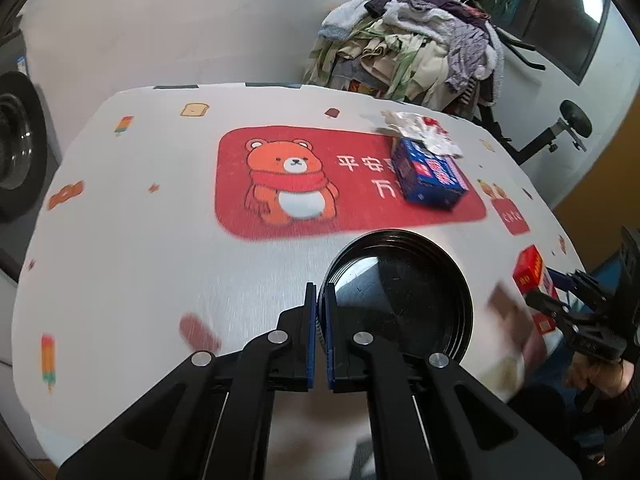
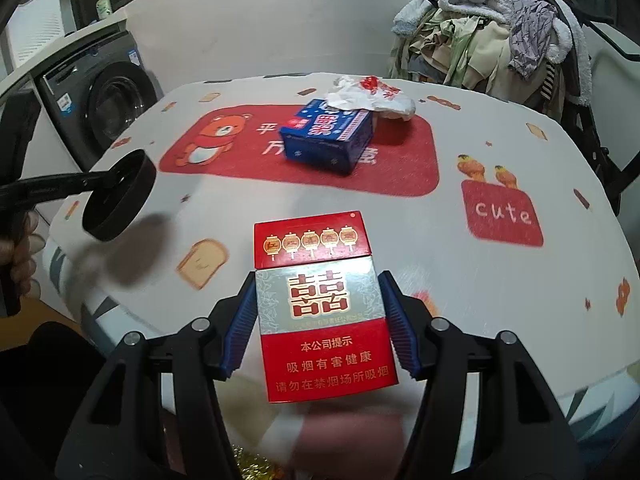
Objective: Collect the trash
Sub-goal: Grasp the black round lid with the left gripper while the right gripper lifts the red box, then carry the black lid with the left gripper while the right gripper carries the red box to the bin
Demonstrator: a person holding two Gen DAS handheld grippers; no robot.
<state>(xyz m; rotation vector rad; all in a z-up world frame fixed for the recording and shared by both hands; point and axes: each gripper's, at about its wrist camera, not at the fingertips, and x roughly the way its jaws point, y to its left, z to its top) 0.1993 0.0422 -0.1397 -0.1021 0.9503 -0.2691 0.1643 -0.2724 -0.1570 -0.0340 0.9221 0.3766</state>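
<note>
Count on inspection: two grippers, the left gripper (image 1: 319,312) and the right gripper (image 2: 318,320), one per hand. One black round lid (image 1: 400,300). One red cigarette pack (image 2: 324,312). One blue box (image 2: 326,134). One crumpled white plastic bag (image 2: 370,94). One table (image 1: 140,272), carrying one printed cloth with one bear figure (image 1: 288,182) and one "cute" panel (image 2: 502,212). Toast motifs on the cloth: at least three. One washing machine (image 2: 108,108). One heap of clothes (image 2: 492,36); items within it cannot be counted. One bottle (image 2: 104,5).
</note>
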